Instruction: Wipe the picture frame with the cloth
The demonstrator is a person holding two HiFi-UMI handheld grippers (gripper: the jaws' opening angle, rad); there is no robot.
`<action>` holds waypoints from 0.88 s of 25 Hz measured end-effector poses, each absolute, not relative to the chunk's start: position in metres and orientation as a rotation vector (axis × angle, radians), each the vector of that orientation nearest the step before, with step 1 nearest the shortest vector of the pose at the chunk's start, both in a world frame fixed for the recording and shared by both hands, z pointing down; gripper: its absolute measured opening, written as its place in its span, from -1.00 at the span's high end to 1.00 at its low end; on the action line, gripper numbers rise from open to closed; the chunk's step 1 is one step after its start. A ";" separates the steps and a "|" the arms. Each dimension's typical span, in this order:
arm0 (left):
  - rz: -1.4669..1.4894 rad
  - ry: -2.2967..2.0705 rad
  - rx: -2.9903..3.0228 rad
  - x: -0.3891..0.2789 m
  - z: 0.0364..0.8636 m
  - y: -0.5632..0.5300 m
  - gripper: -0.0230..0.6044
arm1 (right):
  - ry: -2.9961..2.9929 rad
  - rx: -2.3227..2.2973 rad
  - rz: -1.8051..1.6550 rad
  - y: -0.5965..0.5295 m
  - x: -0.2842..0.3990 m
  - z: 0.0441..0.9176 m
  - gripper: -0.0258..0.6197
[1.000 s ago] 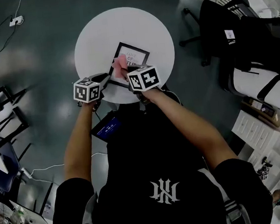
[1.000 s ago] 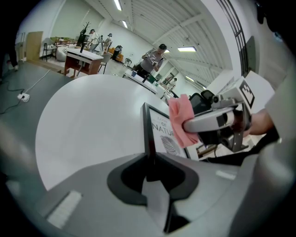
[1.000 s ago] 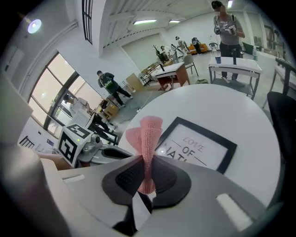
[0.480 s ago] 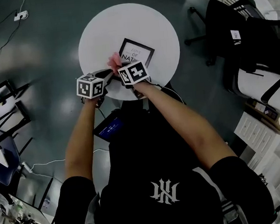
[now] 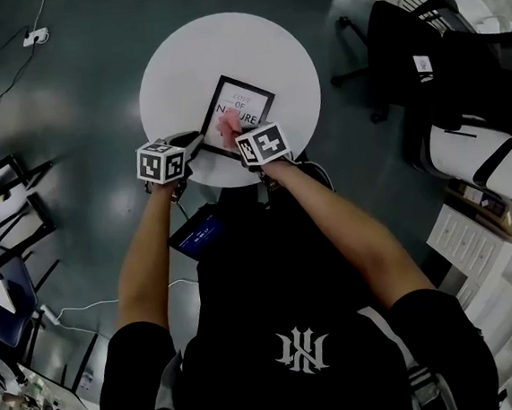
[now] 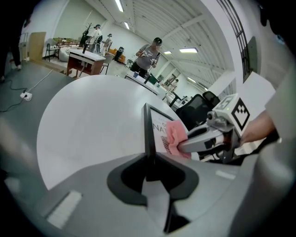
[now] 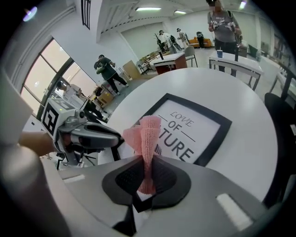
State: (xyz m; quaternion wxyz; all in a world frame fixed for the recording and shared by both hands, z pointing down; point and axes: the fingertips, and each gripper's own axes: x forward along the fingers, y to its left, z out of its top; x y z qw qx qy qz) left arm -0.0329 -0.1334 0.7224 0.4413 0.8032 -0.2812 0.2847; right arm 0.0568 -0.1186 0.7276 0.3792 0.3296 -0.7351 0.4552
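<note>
Wiping seems under way at the head view's upper centre. Left tongs (image 5: 194, 146) clamp the frame (image 5: 250, 101) edge, right tongs (image 5: 236, 137) pinch the cloth (image 5: 227, 123) against its lower glass. The upper part is likely left to wipe.

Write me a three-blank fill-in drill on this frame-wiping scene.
1. The right gripper is shut on a ___ cloth.
2. The left gripper has its fingers shut on the ___.
3. The frame lies flat on a ___ white table.

Missing words: pink; frame; round
</note>
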 end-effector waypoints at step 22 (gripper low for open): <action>0.698 -0.695 1.991 -0.032 0.722 -0.135 0.77 | -1.835 0.948 1.214 -0.111 0.109 0.707 0.84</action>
